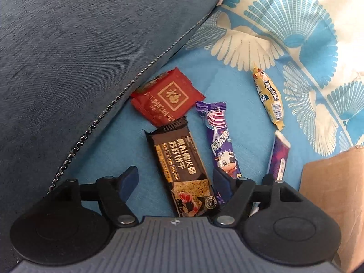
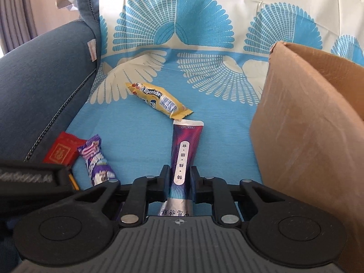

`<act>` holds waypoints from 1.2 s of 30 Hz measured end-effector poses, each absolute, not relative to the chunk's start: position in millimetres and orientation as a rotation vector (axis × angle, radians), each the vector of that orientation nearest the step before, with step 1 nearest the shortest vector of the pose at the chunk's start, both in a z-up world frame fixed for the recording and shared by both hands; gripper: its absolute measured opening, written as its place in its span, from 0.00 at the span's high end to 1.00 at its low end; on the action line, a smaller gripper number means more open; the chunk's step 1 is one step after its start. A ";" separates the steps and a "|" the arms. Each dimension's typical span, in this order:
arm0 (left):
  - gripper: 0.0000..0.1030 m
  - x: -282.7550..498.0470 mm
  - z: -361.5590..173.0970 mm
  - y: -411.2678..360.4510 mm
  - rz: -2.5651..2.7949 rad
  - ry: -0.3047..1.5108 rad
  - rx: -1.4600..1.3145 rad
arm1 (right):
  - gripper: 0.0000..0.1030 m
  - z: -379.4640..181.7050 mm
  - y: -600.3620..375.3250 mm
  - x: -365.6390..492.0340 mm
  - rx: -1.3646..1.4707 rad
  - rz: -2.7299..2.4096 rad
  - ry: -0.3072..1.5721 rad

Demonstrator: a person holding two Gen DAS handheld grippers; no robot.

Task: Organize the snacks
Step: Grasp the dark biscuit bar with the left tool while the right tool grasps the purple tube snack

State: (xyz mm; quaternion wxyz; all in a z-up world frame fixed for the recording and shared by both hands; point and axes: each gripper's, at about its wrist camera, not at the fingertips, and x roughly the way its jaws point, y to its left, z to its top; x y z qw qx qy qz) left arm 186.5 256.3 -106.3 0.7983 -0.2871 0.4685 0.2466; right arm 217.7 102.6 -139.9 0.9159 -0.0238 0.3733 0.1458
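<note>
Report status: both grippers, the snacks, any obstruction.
Left gripper open over dark cracker bar. Right gripper shut on purple stick pack. Cardboard box right, path clear.

Right gripper (image 2: 180,178) clamped on purple stick pack (image 2: 184,152), yellow Alpenliebe candy (image 2: 159,99) just past its far end, cardboard box (image 2: 304,122) to the right, red packet (image 2: 61,151) and purple lollipop wrapper (image 2: 96,159) left.

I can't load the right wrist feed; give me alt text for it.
The right tool is shut on a purple stick pack lying on a blue patterned cloth. A yellow candy wrapper lies just beyond it, a cardboard box stands at right, and a red packet and purple lollipop wrapper lie at left.
</note>
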 end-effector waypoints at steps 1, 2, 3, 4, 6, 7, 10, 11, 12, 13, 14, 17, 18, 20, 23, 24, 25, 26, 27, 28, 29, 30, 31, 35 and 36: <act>0.25 188.5 -106.4 253.8 0.521 1.008 -0.600 | 0.82 -139.8 102.0 212.9 -0.052 0.309 0.773; 0.25 191.2 -106.6 250.7 0.513 1.013 -0.577 | 0.82 -139.6 101.3 207.9 -0.053 0.315 0.775; 0.25 193.9 -107.0 247.7 0.506 1.018 -0.551 | 0.82 -139.3 100.0 201.7 -0.054 0.323 0.781; 0.25 196.6 -107.6 244.2 0.499 1.024 -0.519 | 0.82 -139.1 99.1 195.5 -0.055 0.332 0.789; 0.27 199.5 -108.7 239.6 0.501 1.040 -0.447 | 0.82 -139.8 94.3 184.6 -0.040 0.335 0.822; 0.31 199.8 -109.7 237.6 0.501 1.052 -0.416 | 0.82 -139.9 90.7 180.0 -0.037 0.340 0.836; 0.54 196.1 -109.6 230.8 0.480 1.074 -0.303 | 0.82 -136.8 87.8 161.0 -0.071 0.382 0.850; 0.59 192.6 -109.0 229.4 0.474 1.079 -0.269 | 0.82 -135.4 87.8 154.2 -0.089 0.399 0.849; 0.59 187.3 -108.3 228.8 0.462 1.084 -0.252 | 0.82 -134.1 87.3 147.7 -0.103 0.416 0.852; 0.59 180.7 -108.1 230.3 0.454 1.092 -0.249 | 0.82 -133.3 86.6 141.3 -0.113 0.434 0.861; 0.59 173.4 -107.7 232.9 0.451 1.100 -0.251 | 0.82 -132.7 86.5 135.9 -0.121 0.453 0.874; 0.59 148.6 -103.7 242.3 0.446 1.113 -0.288 | 0.82 -131.9 86.8 117.9 -0.169 0.509 0.900; 0.59 140.6 -101.9 245.0 0.437 1.115 -0.306 | 0.82 -131.9 86.3 111.6 -0.191 0.521 0.901; 0.59 125.2 -99.1 247.3 0.398 1.119 -0.338 | 0.82 -131.6 85.3 100.5 -0.225 0.542 0.904; 0.59 105.7 -96.3 243.5 0.330 1.135 -0.377 | 0.82 -131.1 83.5 83.8 -0.265 0.552 0.918; 0.59 100.6 -96.0 241.0 0.310 1.145 -0.386 | 0.82 -131.1 82.3 79.2 -0.270 0.552 0.923; 0.59 96.3 -95.5 237.9 0.291 1.147 -0.392 | 0.81 -130.5 80.5 76.0 -0.270 0.548 0.931; 0.59 93.6 -95.1 235.4 0.278 1.149 -0.391 | 0.80 -130.0 77.9 73.7 -0.265 0.544 0.937; 0.59 91.6 -95.7 233.8 0.276 1.153 -0.385 | 0.79 -129.6 75.4 71.5 -0.258 0.538 0.943; 0.59 89.8 -96.8 232.3 0.281 1.162 -0.377 | 0.77 -129.4 73.5 70.3 -0.250 0.533 0.945; 0.59 89.7 -97.9 231.6 0.289 1.173 -0.371 | 0.76 -129.4 72.6 69.3 -0.241 0.531 0.944; 0.59 90.3 -99.1 230.6 0.298 1.180 -0.367 | 0.76 -129.4 71.0 68.1 -0.233 0.532 0.940; 0.59 91.1 -99.6 230.5 0.303 1.184 -0.364 | 0.76 -129.7 70.4 67.4 -0.226 0.536 0.938; 0.54 95.0 -100.6 224.7 0.294 1.202 -0.336 | 0.71 -135.2 70.9 71.7 -0.231 0.539 0.933; 0.52 97.5 -101.8 223.1 0.292 1.210 -0.323 | 0.70 -137.4 71.2 73.2 -0.234 0.535 0.937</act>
